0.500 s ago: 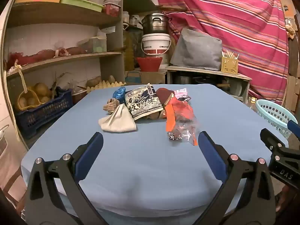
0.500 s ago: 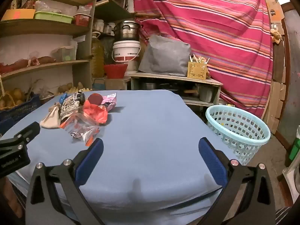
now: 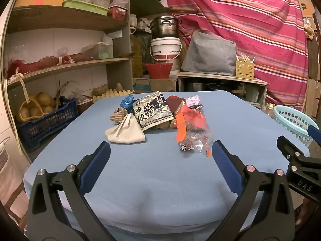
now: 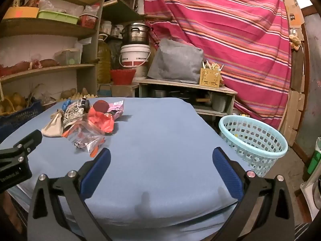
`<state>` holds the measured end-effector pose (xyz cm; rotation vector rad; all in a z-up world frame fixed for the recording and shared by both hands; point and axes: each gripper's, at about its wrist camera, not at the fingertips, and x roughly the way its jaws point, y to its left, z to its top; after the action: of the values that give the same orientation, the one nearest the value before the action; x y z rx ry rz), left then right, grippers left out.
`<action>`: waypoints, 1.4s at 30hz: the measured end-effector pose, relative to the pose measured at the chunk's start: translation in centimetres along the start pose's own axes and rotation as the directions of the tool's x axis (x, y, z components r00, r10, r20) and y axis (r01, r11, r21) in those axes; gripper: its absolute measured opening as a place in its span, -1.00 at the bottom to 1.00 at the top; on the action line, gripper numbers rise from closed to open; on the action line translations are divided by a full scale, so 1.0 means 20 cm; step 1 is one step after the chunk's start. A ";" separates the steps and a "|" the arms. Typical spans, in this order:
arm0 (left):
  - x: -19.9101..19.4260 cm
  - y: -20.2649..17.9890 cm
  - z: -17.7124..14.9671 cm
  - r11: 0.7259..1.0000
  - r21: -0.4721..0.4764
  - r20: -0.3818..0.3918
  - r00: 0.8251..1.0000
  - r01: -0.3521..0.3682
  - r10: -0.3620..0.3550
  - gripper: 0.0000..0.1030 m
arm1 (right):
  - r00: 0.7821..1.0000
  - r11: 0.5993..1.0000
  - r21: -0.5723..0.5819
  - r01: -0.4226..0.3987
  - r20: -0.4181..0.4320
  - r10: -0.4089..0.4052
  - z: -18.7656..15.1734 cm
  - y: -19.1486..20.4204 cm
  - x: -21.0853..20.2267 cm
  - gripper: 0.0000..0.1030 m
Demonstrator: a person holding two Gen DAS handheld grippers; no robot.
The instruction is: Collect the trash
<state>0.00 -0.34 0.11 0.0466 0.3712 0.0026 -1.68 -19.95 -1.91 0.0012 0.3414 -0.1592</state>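
At the far left, shelves [image 3: 66, 66] and a dark crate of potatoes [image 3: 46, 118] stand close against the worktop's [image 3: 160, 176] left edge, so there is little room on that side. Compared with half a second ago, almost nothing has shifted: the trash heap sits where it did and both tools hover at the near edge, so collection has not started.

The left tool [image 3: 160, 154] has its jaws wide apart and empty, aimed at the heap. The trash lies bunched toward the back left of the worktop: a beige pouch [image 3: 126, 132] nearest, a printed snack bag [image 3: 153, 112] behind it, a blue wrapper [image 3: 126, 101] farther back, then an orange wrapper [image 3: 190, 120] and a clear plastic bag [image 3: 194, 142] reaching closest to the front. Bare cloth lies between tool and heap, an open path forward.

The right tool [image 4: 160, 156] is likewise spread and empty, over bare worktop. Right of the worktop's right edge, down on the floor, stands the pale blue basket [image 4: 252, 140], open-topped and seemingly the drop point; the striped curtain [image 4: 220, 30] behind leaves clear room above it.
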 end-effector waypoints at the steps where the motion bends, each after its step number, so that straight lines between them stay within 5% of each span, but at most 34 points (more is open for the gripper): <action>1: 0.00 0.00 0.00 1.000 0.000 0.000 1.000 0.000 0.000 0.90 | 1.000 1.000 0.000 -0.001 -0.001 0.001 0.00 0.00 0.00 0.92; 42: -0.03 -0.03 0.01 1.000 0.008 0.009 1.000 0.000 0.000 0.90 | 1.000 1.000 -0.016 0.012 0.014 -0.012 0.00 -0.01 0.00 0.92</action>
<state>-0.43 -0.89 0.45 0.0547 0.3622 0.0008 -1.65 -20.06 -2.02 -0.0174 0.3284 -0.1683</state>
